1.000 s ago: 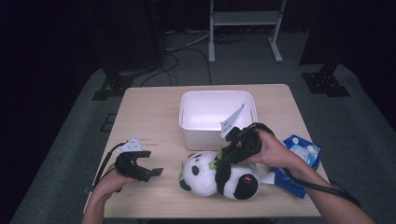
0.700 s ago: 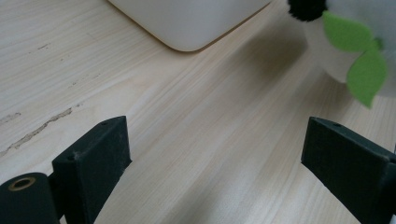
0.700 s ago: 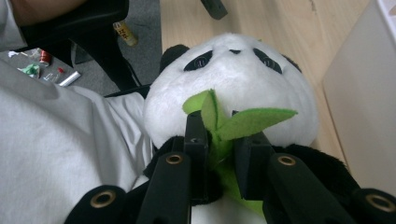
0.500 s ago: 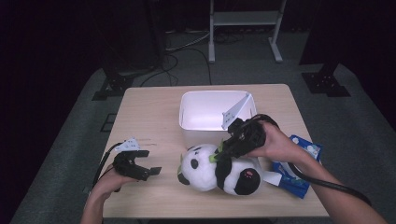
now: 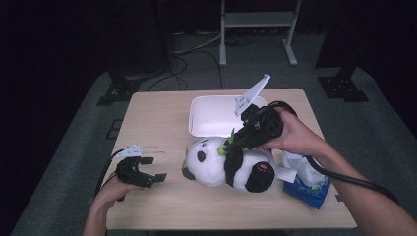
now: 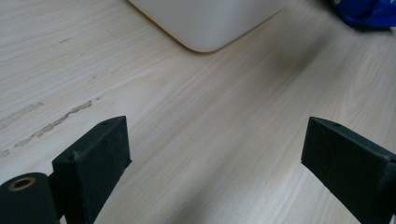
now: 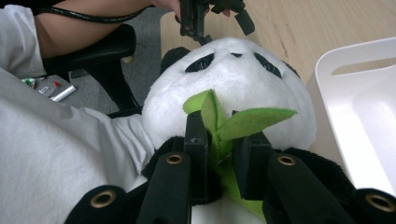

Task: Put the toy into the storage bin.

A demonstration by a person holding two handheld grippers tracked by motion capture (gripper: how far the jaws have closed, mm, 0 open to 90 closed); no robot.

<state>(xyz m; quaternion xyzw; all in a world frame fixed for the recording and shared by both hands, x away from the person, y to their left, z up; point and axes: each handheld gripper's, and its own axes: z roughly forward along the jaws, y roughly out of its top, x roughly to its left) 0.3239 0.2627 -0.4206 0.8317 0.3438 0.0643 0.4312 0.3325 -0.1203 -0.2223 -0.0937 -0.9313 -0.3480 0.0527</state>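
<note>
The black-and-white plush panda toy (image 5: 228,164) is lying near the front edge of the pale wooden table (image 5: 162,113), just in front of the white rectangular plastic bin (image 5: 206,118) and partly covering a blue tissue pack (image 5: 310,189). The right gripper (image 5: 231,146) is pinching the panda's green felt leaves (image 7: 224,123) between nearly closed jaws, hiding the stem. The left gripper (image 5: 150,169) is resting wide open, holding nothing, well apart from the panda.

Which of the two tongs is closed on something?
The right tongs, clamped on the panda's green leaf. The left tongs stand wide open above bare table.
</note>
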